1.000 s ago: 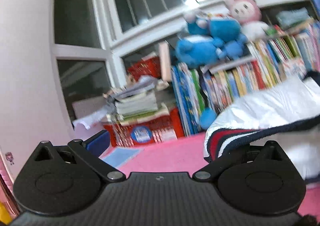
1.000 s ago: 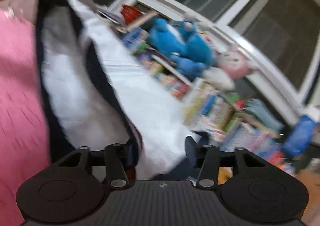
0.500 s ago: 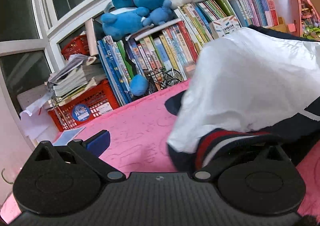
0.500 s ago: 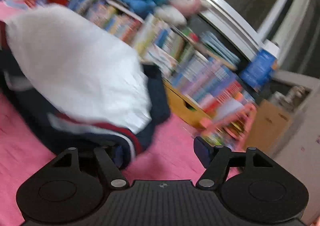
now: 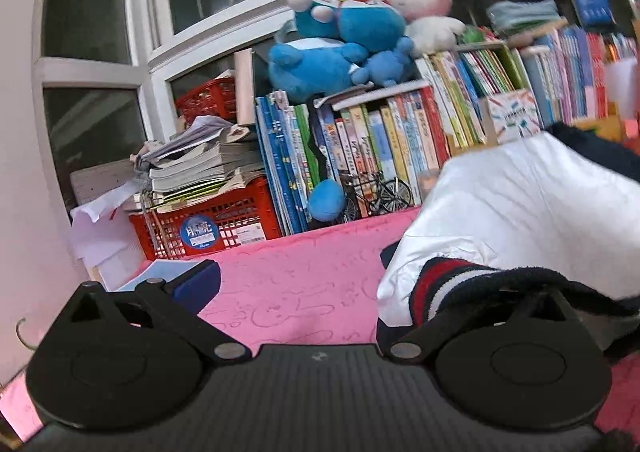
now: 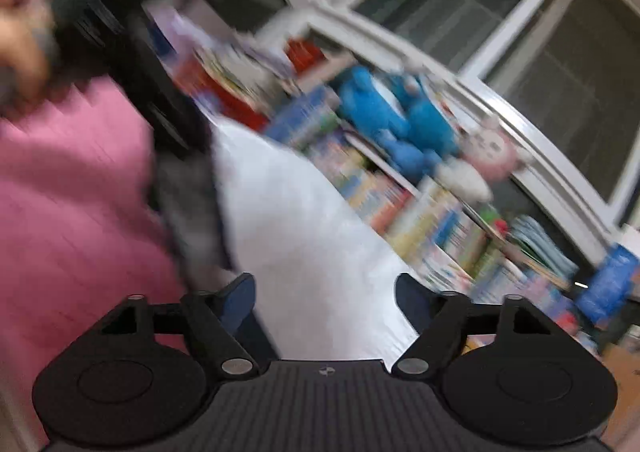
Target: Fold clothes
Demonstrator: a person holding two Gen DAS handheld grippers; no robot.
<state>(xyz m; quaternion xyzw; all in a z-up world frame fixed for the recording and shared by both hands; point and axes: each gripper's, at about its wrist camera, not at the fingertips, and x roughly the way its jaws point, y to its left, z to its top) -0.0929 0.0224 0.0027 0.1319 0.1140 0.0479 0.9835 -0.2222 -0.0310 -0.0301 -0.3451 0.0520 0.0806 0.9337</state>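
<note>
Handling soft, limp white-and-navy jacket (image 5: pixel 532 208) with striped knit cuff (image 5: pixel 440 284): best grasped at thick hem. Left gripper (image 5: pixel 360 284) wide apart, cuff draped over one finger, unpinched; right gripper (image 6: pixel 324 296) opening, fabric between, unpressed.

bare pink cover (image 5: pixel 304 276) left of jacket (image 5: pixel 532 212); books (image 5: pixel 380 140) behind

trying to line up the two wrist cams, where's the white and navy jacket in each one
Left wrist: the jacket fills the lower right, its striped cuff draped over the right finger.
Right wrist: jacket, blurred, runs up the centre from between the opening fingers.
Shared landmark: blue plush toys on the books.
</note>
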